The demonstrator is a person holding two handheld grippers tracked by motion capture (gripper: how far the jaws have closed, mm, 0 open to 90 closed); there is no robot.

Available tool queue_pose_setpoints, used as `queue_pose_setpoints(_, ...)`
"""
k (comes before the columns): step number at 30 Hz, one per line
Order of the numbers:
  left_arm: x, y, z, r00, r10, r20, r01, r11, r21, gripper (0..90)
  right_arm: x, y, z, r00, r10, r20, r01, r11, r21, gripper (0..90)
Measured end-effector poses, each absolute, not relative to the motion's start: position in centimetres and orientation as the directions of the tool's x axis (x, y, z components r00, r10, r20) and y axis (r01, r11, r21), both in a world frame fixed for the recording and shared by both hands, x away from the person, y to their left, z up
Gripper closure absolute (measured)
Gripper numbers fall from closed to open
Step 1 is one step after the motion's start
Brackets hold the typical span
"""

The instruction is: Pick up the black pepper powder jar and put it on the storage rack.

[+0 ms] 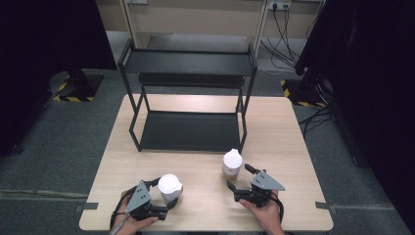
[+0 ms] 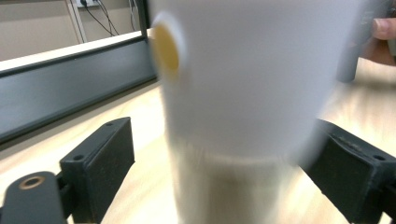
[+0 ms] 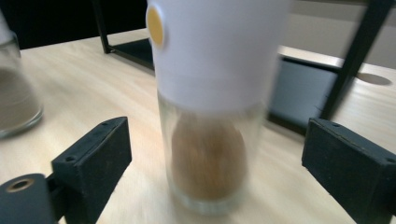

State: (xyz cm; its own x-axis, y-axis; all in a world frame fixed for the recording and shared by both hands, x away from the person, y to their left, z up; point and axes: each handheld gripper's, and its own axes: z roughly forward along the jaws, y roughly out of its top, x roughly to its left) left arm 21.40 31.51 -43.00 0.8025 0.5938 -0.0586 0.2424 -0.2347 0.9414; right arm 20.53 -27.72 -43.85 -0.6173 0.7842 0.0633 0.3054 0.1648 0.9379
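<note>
Both tongs (image 1: 164,193) (image 1: 234,188) wide open

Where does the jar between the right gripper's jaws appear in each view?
High view: right jar, lower centre, before the right gripper.
Left gripper view: I cannot identify it.
Right gripper view: centre, between open jaws.
Shared landmark: black shelf.

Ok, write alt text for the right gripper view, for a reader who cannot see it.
A glass spice jar with a white cap and brown contents stands on the wooden table between the open black tongs of the right gripper, touched by neither jaw. Behind it is a black metal rack; a second glass jar sits at the left edge.
</note>
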Motion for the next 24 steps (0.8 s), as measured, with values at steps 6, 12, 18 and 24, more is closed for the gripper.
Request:
queue_pose_setpoints(6,20.0,32.8,-43.3,0.787,0.615,-0.054,0.226,-0.206,0.952,10.9,18.4,-29.6,-44.4,-0.572,0.815,0.085,0.293,0.106,0.95,7.0)
queue_pose_setpoints(12,19.9,33.0,-43.5,0.781,0.621,-0.067,0.232,-0.188,0.954,10.9,18.0,-29.6,-44.6,-0.57,0.818,0.077,0.277,0.103,0.955,7.1)
queue_pose_setpoints(18,19.7,32.9,-43.5,0.786,0.616,-0.05,0.215,-0.197,0.957,10.7,17.9,-29.7,-44.8,-0.567,0.82,0.083,0.274,0.092,0.957,7.0)
queue_pose_setpoints(24,19.9,32.4,-43.8,0.796,0.604,-0.043,0.199,-0.194,0.961,10.5,18.0,-29.8,-44.7,-0.567,0.819,0.088,0.281,0.092,0.955,6.8)
